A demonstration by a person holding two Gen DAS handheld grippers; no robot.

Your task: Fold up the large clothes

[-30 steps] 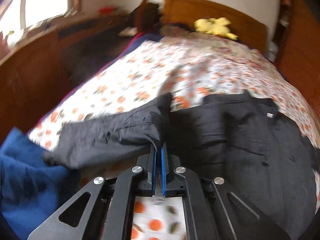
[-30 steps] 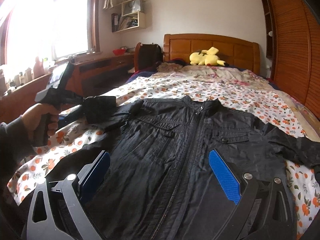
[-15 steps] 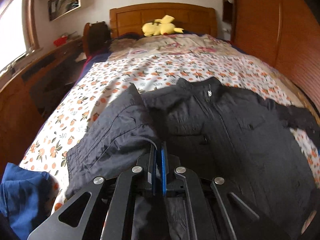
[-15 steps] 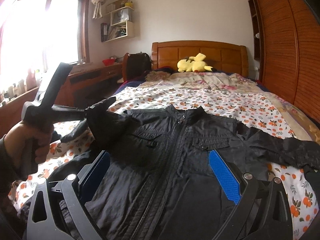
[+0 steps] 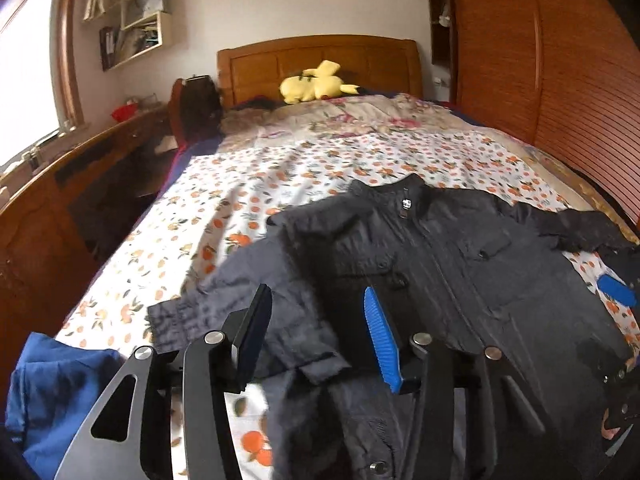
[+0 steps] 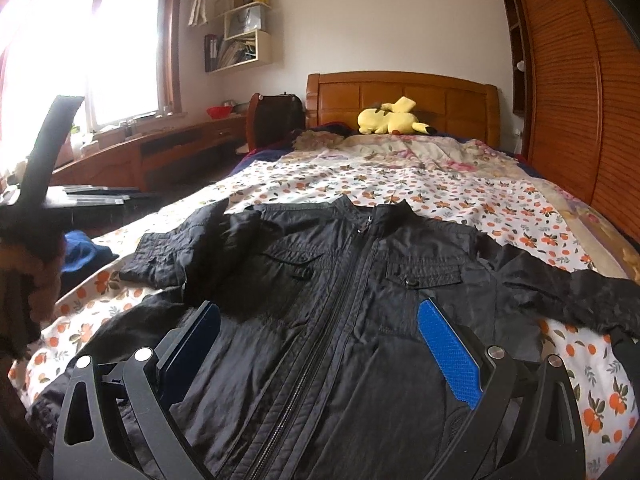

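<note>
1. Blue garment [image 5: 60, 392] bunched at the near left corner of the bed [image 5: 280, 168], just beside the folded sleeve; easily dragged in or snagged on a low sweep of the left claw over that corner.
2. Left claw [image 5: 318, 340] released, jaws having just been opening, pads apart with the left sleeve [image 5: 248, 300] lying under and between them but not pressed. Sleeve cuff laid across the jacket's left chest, loosely and rumpled; likely to slide back off toward the left edge if brushed on withdrawal, since nothing pins it.
3. Black zip jacket [image 6: 360, 300] spread face up on the flowered bedspread, collar toward the far headboard, zipper running toward the near edge. Soft, slippery-looking fabric; any fold apt to creep or spring open without smoothing. Wrinkles near the left shoulder probably locked into the fold if left unflattened.
4. Right claw [image 6: 320, 360] spread wide, hovering over the jacket's lower front, gripping nothing. Closing here risks pinching both front panels together with the back layer, lifting the whole garment instead of one edge.
5. Right sleeve [image 6: 560, 288] stretched out toward the right side of the bed, not yet folded in; uneven result likely if folded at a different line from the left one.
</note>
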